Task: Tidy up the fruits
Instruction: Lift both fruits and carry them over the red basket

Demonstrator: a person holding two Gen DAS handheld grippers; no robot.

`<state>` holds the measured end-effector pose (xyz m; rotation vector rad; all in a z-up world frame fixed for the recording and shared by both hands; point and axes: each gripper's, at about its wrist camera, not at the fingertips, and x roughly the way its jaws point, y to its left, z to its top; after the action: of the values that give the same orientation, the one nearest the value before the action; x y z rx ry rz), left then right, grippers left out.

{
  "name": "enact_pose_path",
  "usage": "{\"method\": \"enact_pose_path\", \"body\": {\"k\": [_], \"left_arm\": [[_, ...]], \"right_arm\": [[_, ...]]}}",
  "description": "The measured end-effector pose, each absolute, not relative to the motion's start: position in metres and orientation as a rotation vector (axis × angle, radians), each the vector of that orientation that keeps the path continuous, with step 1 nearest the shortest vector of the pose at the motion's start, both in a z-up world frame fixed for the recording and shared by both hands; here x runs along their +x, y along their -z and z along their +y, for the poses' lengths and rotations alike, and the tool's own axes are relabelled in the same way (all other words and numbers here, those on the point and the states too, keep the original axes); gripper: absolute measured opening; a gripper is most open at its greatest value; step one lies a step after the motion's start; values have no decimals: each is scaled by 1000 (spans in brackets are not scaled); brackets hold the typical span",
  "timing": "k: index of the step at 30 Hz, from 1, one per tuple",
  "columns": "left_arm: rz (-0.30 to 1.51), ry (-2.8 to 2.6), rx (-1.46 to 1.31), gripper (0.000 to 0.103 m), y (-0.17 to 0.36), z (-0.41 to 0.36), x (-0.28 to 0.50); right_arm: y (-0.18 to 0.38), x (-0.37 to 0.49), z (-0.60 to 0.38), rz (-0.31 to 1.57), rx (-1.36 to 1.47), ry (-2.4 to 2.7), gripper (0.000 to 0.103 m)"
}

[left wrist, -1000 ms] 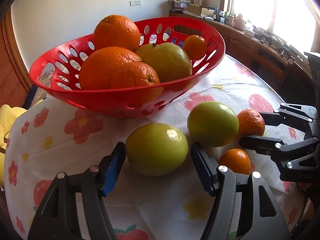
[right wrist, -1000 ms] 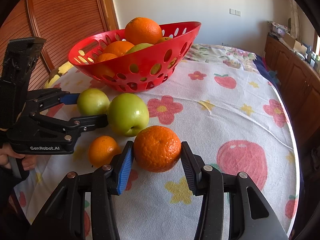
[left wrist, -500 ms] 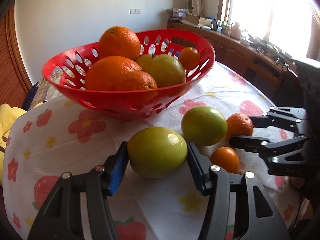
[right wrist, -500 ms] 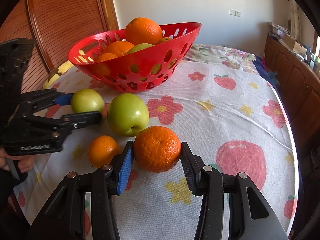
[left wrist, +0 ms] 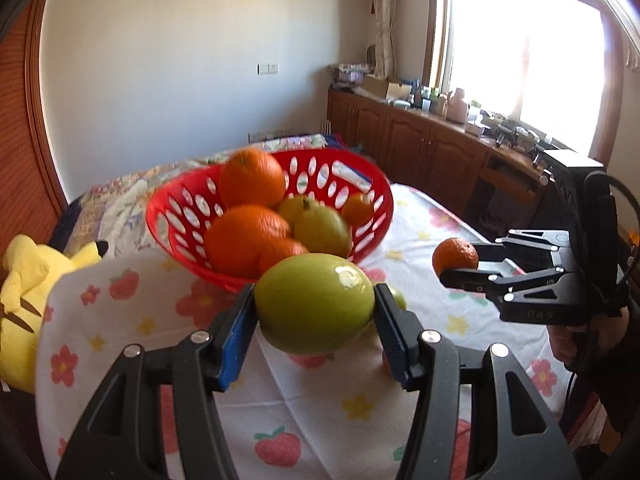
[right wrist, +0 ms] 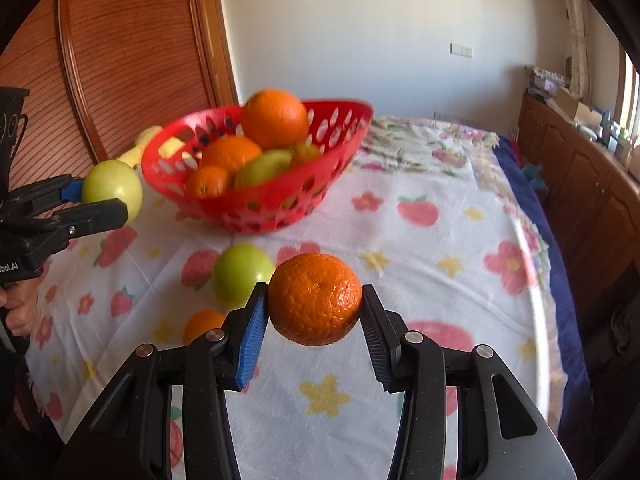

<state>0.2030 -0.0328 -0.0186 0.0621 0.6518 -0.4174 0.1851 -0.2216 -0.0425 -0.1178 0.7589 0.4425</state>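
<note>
My left gripper is shut on a green apple and holds it in the air in front of the red basket; it also shows in the right wrist view with the apple. My right gripper is shut on an orange lifted above the table; it shows in the left wrist view too. The basket holds several oranges and green fruits. A second green apple and a small orange lie on the cloth.
The table carries a white cloth with flowers and strawberries. A yellow plush toy sits at the table's left edge. Wooden cabinets stand along the window wall to the right. A wooden panel stands behind the basket.
Both grippers have risen from the table, carrying their fruit. The left gripper closed on the green apple and lifted it; the right lifted the orange.
</note>
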Motion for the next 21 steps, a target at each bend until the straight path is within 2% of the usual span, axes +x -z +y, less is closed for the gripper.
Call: {"method": "enact_pose_path", "body": {"k": [11, 21], "left_arm": [[610, 354, 87, 56, -3, -19, 237], [634, 321, 86, 56, 9, -16, 281]], "right_arm": [[-17, 217, -203, 632, -172, -501, 46], [-4, 283, -167, 665, -211, -547, 46]]}}
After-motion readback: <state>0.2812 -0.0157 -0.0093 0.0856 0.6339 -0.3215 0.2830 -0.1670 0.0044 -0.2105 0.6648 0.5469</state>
